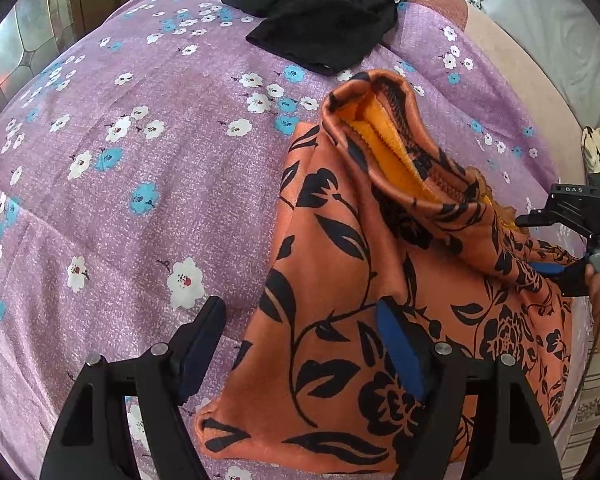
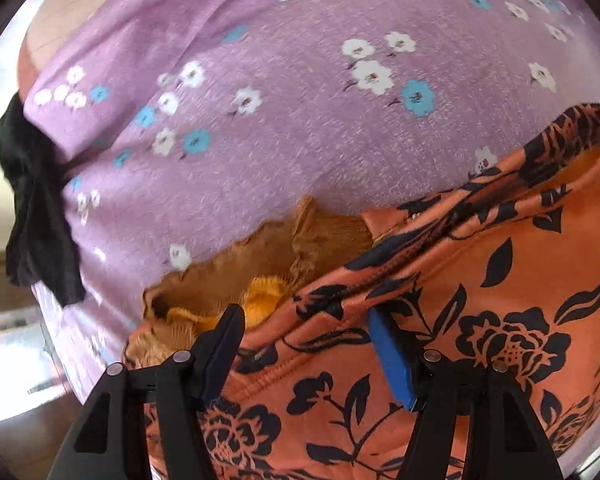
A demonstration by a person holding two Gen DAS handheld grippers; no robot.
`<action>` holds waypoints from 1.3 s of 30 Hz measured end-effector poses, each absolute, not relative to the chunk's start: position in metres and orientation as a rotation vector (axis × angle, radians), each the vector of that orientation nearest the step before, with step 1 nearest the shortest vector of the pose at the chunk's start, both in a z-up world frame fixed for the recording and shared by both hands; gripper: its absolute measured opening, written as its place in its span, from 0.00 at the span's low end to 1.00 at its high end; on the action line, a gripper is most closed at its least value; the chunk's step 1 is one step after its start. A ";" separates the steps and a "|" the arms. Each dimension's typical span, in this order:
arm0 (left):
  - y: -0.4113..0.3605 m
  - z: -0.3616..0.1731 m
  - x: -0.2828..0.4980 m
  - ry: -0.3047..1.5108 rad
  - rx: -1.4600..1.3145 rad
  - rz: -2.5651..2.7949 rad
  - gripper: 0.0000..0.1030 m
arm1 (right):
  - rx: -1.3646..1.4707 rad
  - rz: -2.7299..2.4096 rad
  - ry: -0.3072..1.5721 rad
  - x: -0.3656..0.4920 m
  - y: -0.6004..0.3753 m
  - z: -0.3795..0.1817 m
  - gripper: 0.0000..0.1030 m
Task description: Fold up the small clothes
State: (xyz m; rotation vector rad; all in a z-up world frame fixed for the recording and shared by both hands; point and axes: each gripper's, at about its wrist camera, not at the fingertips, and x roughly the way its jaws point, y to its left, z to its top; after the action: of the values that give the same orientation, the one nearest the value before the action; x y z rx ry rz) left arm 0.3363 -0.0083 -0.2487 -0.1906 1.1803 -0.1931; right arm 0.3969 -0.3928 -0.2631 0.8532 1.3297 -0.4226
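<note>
purple floral bedsheet point(image 1: 140, 200) spread wide, covers whole work surface. orange black-flowered garment point(image 1: 340, 320) lies on sheet's right part, partly folded, one end gaping to show yellow lining point(image 1: 384, 148). black garment point(image 1: 320, 20) heaped at far edge, untouched. left gripper point(image 1: 300, 344) released, jaws wide over garment's near edge. right gripper point(image 2: 304, 344) released above the opening end, clamping nothing. step, by judgement: positioning for next fold. next move needs both claws pinching edges, then lifting together.
</note>
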 end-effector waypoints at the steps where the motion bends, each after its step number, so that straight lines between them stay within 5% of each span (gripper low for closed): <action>1: -0.007 -0.249 0.336 1.182 -0.191 -0.195 0.76 | 0.858 -0.441 1.323 0.397 -0.395 -0.263 0.66; 5: -0.003 -0.246 0.334 1.193 -0.200 -0.206 0.76 | 0.782 -0.505 1.327 0.403 -0.392 -0.263 0.57; 11: 0.021 -0.237 0.323 1.167 -0.212 -0.202 0.76 | 0.631 -0.495 1.258 0.387 -0.378 -0.243 0.12; 18: 0.046 -0.235 0.318 1.161 -0.236 -0.170 0.76 | 0.679 -0.539 0.970 0.350 -0.400 -0.192 0.03; 24: 0.040 -0.233 0.318 1.160 -0.217 -0.205 0.76 | 0.886 -0.447 0.710 0.326 -0.440 -0.188 0.07; 39: 0.024 -0.218 0.259 1.164 -0.232 -0.312 0.71 | 0.801 -0.091 0.883 0.152 -0.387 -0.217 0.09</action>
State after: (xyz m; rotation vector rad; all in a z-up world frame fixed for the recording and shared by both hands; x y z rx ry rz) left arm 0.2586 0.0238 -0.2179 -0.2318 1.1638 -0.3120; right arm 0.1524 -0.3868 -0.2173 0.8014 0.8831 -0.0907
